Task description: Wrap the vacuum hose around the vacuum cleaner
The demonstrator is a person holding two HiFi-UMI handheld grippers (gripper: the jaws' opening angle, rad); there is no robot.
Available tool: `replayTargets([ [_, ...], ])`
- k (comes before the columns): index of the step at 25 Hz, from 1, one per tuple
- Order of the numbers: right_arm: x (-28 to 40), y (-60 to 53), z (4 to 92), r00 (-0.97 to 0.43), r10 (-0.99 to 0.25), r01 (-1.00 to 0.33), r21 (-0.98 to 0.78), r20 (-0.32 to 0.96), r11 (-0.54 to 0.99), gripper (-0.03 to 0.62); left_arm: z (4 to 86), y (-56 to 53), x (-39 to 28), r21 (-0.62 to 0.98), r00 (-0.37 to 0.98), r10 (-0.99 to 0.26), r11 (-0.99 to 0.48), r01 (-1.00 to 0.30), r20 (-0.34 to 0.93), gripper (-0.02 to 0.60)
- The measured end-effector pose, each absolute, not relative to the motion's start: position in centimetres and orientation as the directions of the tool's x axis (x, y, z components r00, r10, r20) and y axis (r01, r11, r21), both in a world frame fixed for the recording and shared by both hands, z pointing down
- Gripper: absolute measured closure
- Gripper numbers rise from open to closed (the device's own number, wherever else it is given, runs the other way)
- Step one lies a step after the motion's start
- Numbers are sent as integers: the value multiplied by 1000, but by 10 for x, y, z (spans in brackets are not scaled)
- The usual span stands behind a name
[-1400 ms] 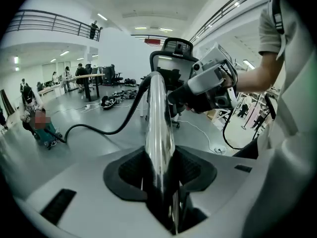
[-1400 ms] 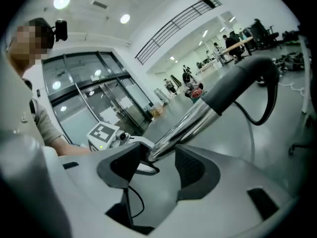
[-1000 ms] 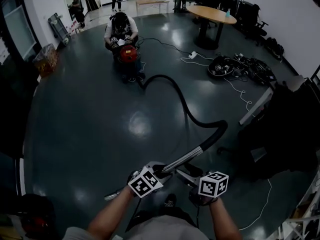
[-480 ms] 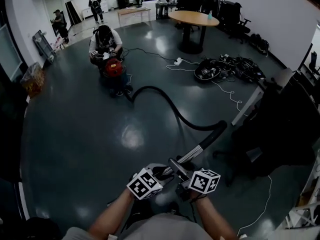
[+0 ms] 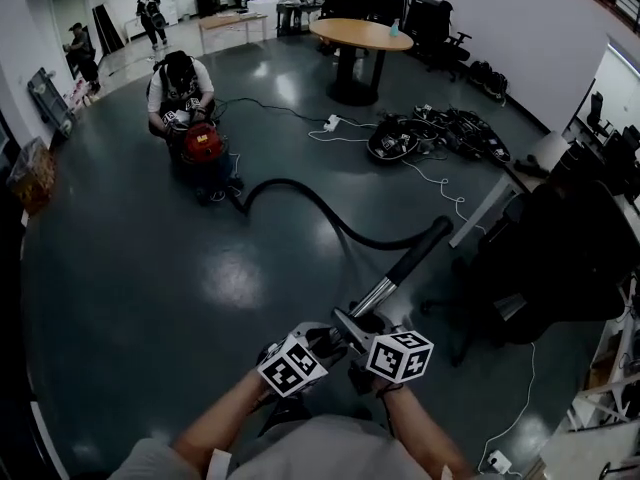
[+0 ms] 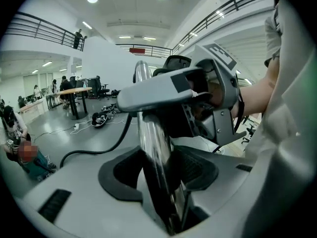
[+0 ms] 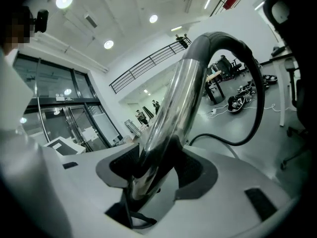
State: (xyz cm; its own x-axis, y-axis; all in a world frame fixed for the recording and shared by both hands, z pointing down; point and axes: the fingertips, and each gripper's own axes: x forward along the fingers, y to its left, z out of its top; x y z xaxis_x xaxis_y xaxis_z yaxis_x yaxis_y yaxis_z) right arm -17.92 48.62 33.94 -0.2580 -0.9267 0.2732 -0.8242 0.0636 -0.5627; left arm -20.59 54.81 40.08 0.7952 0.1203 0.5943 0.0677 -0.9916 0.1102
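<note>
A red vacuum cleaner [image 5: 203, 143] stands far off on the dark floor, with a person [image 5: 178, 76] crouched behind it. Its black hose [image 5: 300, 193] curves across the floor and rises to a chrome wand [image 5: 383, 290]. My left gripper [image 5: 325, 346] grips the wand's lower end; its jaws have just been opening a little, and the wand [image 6: 148, 133] is still between the pads of my left gripper [image 6: 158, 167]. Beside it, my right gripper [image 5: 358, 333] has just been closing. In its own view the wand [image 7: 183, 93] fills the gap of my right gripper [image 7: 156, 170], and the hose [image 7: 255, 98] arcs off above.
A round wooden table [image 5: 360, 36] stands at the back. Tangled cables and a power strip [image 5: 400, 140] lie to its right. A dark chair and desk [image 5: 565, 258] crowd the right side. A white cable [image 5: 520, 408] trails near my feet. Other people stand far off.
My right gripper, which hung apart from the wand, has moved left onto it beside the left gripper. The wand now points more steeply up and away, and the vacuum sits further left.
</note>
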Motion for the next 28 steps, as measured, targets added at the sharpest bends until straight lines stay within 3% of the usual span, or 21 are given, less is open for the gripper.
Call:
replayTargets([
  [4, -180, 452, 334, -217, -936, -835, -550, 278, 30, 373, 412, 521, -226, 138, 755, 168, -985, 104, 634, 348],
  [13, -181, 402, 324, -189, -937, -826, -564, 293, -10, 372, 442, 480, -265, 145, 701, 135, -988, 46, 701, 350],
  [18, -160, 382, 324, -193, -938, -815, -579, 288, -10, 370, 435, 455, -243, 109, 750, 48, -994, -32, 660, 449],
  [28, -106, 345, 321, -214, -954, -746, -665, 210, 21, 370, 424, 418, -195, 130, 727, 54, -990, -50, 685, 453],
])
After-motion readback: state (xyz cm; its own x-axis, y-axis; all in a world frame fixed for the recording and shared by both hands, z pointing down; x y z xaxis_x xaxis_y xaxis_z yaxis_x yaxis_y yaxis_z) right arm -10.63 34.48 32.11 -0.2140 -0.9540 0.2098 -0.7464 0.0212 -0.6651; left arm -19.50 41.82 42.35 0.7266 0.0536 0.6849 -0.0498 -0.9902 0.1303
